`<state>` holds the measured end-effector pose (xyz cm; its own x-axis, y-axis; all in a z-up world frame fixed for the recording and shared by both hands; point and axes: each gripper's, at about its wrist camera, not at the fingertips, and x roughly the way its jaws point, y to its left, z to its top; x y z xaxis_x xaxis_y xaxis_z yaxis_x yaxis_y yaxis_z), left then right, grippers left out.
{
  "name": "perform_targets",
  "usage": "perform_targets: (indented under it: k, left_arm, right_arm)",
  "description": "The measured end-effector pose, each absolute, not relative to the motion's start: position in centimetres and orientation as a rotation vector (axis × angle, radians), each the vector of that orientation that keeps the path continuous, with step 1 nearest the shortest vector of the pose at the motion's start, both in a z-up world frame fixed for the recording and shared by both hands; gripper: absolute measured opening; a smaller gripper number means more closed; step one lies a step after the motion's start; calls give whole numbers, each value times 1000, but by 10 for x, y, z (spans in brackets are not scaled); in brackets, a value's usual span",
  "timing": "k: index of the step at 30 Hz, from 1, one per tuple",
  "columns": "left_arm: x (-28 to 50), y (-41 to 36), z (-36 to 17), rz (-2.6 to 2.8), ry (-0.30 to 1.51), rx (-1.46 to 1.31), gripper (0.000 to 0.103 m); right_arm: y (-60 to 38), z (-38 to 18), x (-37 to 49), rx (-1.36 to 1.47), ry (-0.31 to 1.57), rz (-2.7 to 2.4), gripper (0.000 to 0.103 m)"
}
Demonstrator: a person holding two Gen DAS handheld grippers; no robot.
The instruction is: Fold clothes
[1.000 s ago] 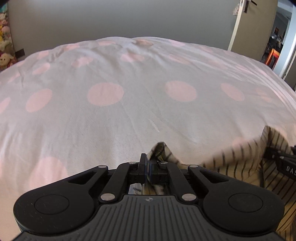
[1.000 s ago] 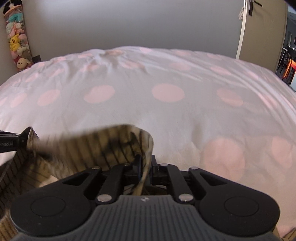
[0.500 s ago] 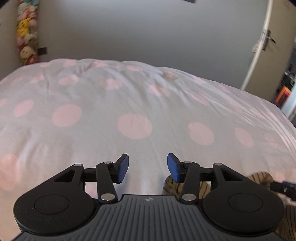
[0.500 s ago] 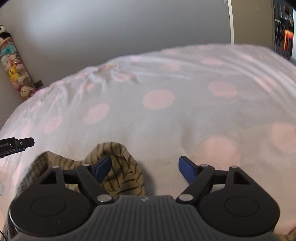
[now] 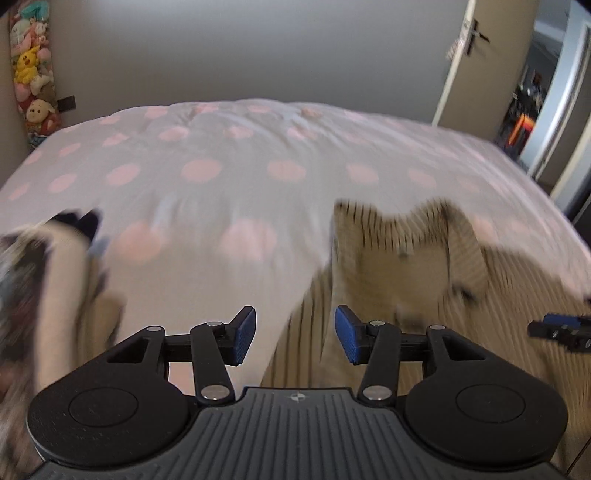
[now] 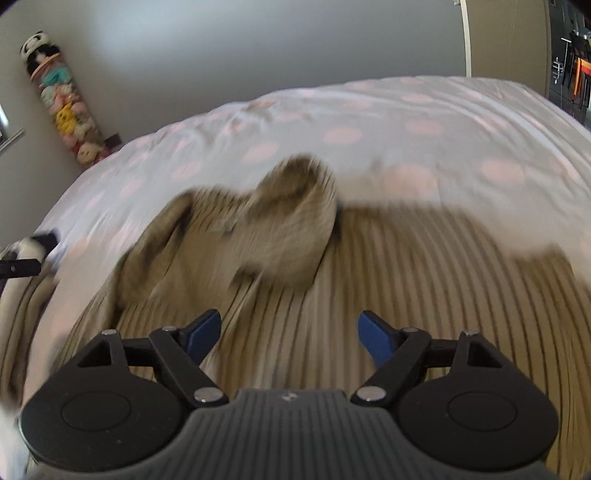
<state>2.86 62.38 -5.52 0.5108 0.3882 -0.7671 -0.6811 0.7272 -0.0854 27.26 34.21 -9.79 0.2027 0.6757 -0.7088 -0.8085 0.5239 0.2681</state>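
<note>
The striped shirt [image 6: 388, 266] lies on the bed [image 5: 258, 155], with its collar folded up toward the far wall. The left gripper [image 5: 294, 339] has its jaws about half open and holds nothing; the right gripper [image 6: 290, 334] has its jaws wide over the shirt, empty too. Both have just been opening

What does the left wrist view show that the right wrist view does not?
Only the left wrist view: the left tongs open over the duvet beside the shirt's edge, and the door handle.

Only the right wrist view: the right tongs open above the shirt, nothing between their pads.

Both: the striped shirt lying on the spotted duvet, the plush toys in the corner, and blurred clothing at the left edge.
</note>
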Motion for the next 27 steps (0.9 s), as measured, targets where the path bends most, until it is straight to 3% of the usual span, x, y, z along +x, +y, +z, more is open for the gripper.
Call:
perform_targets:
  k: [6, 11, 20, 22, 24, 27]
  left_arm:
    - [-31, 567, -67, 674, 840, -393, 53]
    - [-57, 537, -89, 690, 846, -408, 53]
    - [-62, 531, -124, 730, 866, -433, 52]
    - [-61, 533, -130, 731, 879, -436, 40]
    - [-62, 535, -134, 728, 892, -440, 9]
    - [-61, 537, -129, 724, 899, -416, 1]
  right_arm:
    - [286, -95, 190, -71, 927, 1058, 84]
    - [267, -114, 137, -43, 850, 1070, 85]
    - [286, -147, 139, -168, 814, 1105, 85]
    - [287, -149, 144, -140, 820, 1114, 85]
    - [285, -149, 145, -131, 818, 1119, 85]
    - [283, -151, 145, -122, 824, 1120, 85]
